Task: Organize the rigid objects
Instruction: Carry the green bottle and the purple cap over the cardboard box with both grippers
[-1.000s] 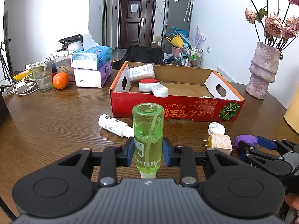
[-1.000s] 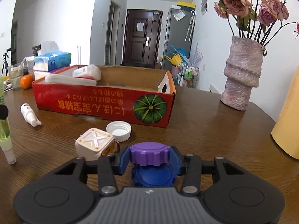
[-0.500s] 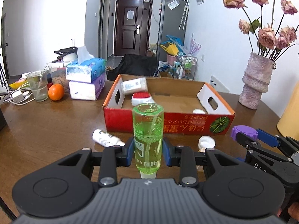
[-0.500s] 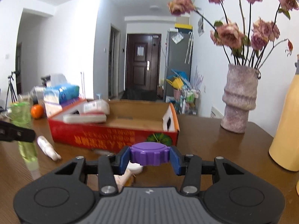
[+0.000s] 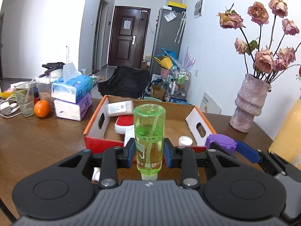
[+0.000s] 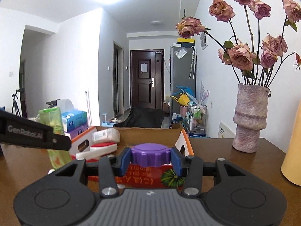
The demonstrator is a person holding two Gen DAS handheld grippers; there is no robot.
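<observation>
My left gripper (image 5: 149, 155) is shut on a clear green bottle (image 5: 149, 131), held upside down above the table just in front of the red cardboard box (image 5: 105, 143). My right gripper (image 6: 150, 159) is shut on a purple lid (image 6: 150, 155), raised in front of the box's near wall (image 6: 143, 179). The purple lid (image 5: 220, 143) and right gripper also show at the right of the left wrist view. The box holds a white container (image 5: 119, 108), a red-and-white brush (image 5: 123, 125) and a white cap (image 5: 185, 141).
Stacked tissue packs (image 5: 72, 98), an orange (image 5: 41, 108), a glass (image 5: 24, 99) and a charger stand at the far left of the wooden table (image 5: 37, 141). A pink vase of dried roses (image 5: 248, 105) and a yellow object (image 5: 287, 131) stand at the right.
Both grippers have lifted their objects off the table and moved toward the box. The white tube, plug and loose cap on the table have dropped out of sight.
</observation>
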